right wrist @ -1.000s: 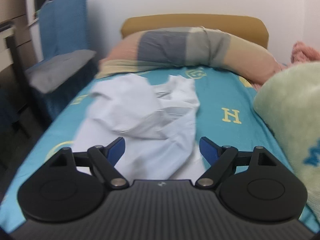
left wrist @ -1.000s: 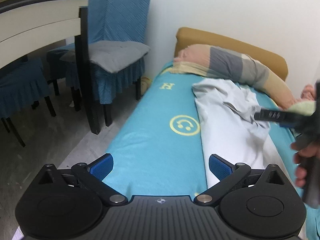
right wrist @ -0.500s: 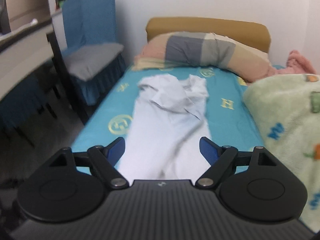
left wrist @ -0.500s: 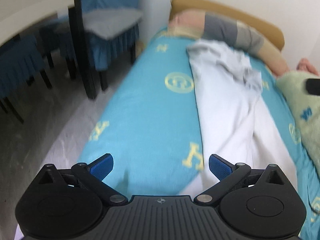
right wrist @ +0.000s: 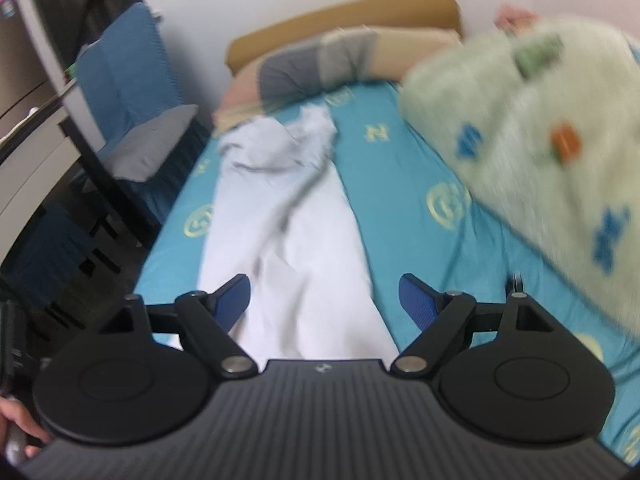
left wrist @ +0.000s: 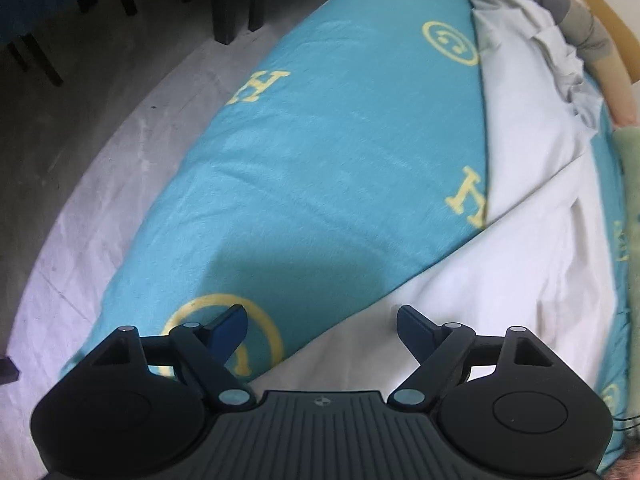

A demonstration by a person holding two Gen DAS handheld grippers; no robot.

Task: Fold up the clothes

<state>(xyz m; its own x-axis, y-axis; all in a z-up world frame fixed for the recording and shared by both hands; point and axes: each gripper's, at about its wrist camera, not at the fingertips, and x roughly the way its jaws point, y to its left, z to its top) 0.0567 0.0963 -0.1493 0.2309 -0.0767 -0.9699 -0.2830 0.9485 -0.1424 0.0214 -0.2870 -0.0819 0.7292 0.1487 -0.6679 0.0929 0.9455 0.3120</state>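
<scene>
White cloth, a long pale garment (left wrist: pixel 532 216), lies stretched along the teal bedspread (left wrist: pixel 320 152) in the left wrist view, crumpled and bunched at its far end near the pillow (left wrist: pixel 576 20) and smoother toward the camera, where its near edge runs under the gripper body and out of sight. The left gripper (left wrist: pixel 322 324) hangs just above the bed with its blue-padded fingers spread wide and nothing between them; its left finger is over a yellow ring print, its right one over the cloth. What kind of garment it is cannot be made out from here, and the right edge of the frame cuts off a green blanket (left wrist: pixel 630 184). In the right wrist view the garment (right wrist: pixel 296 216) runs lengthwise down the middle of the bedspread (right wrist: pixel 416 200), rumpled at the pillow (right wrist: pixel 320 60) end and narrowing into two long flat panels toward the right gripper (right wrist: pixel 324 294), whose fingers also stand wide apart, empty, over the near end. This picture is motion-blurred: the blanket (right wrist: pixel 540 128) at right is smeared, and folds in the cloth are hard to read. A hand (right wrist: pixel 18 426) shows partly at the lower left corner.
</scene>
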